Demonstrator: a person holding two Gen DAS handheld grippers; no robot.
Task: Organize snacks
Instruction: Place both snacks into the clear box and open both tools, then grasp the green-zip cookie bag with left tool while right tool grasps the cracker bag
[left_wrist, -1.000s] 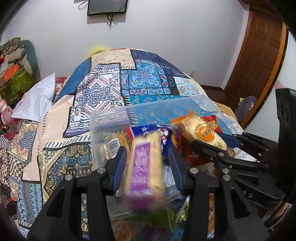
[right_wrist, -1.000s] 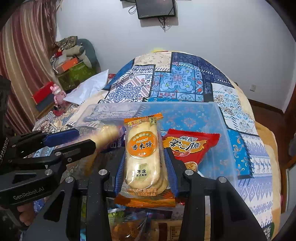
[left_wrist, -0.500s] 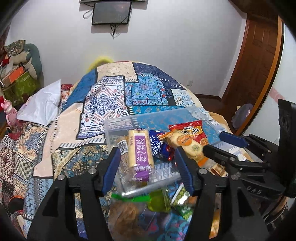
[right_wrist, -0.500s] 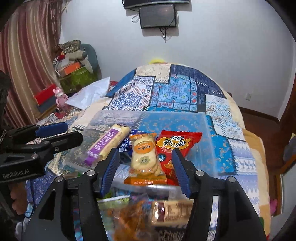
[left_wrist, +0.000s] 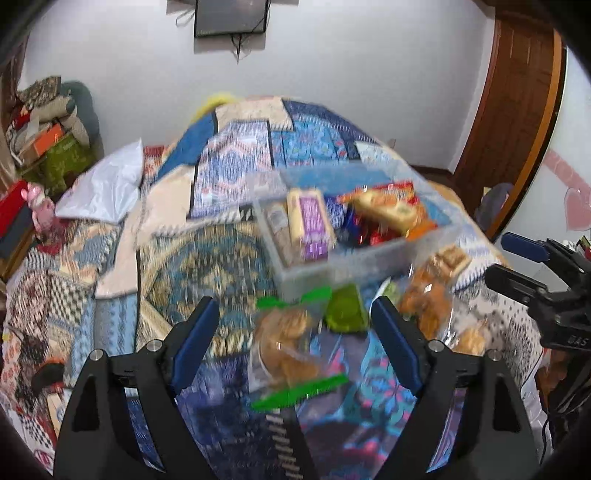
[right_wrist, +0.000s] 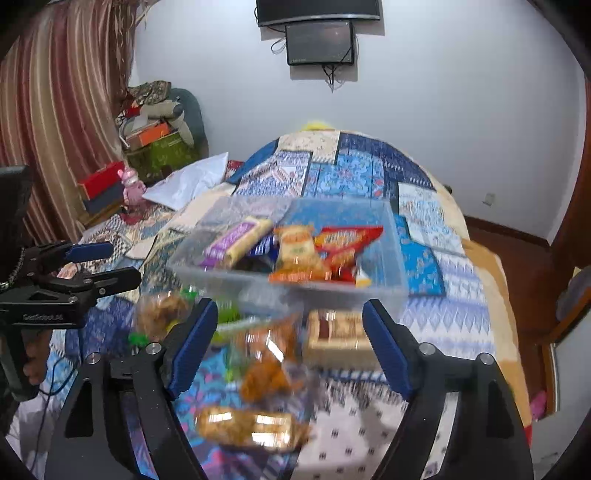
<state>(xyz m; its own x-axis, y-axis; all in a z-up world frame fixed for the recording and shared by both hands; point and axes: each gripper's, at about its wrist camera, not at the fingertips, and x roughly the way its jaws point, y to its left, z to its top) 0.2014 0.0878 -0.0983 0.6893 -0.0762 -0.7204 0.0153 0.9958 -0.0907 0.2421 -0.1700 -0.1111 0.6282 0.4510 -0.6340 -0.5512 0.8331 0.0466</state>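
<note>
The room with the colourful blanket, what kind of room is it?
It looks like a bedroom. A bed with a patchwork quilt fills the middle, with a white pillow at its side, and a small TV hangs on the wall. A clear bin of snacks sits on the quilt.

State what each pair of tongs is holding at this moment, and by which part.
Nothing is held. The left tongs and right tongs are both open and empty, above loose snack packets on the bed, near the clear bin.
</note>
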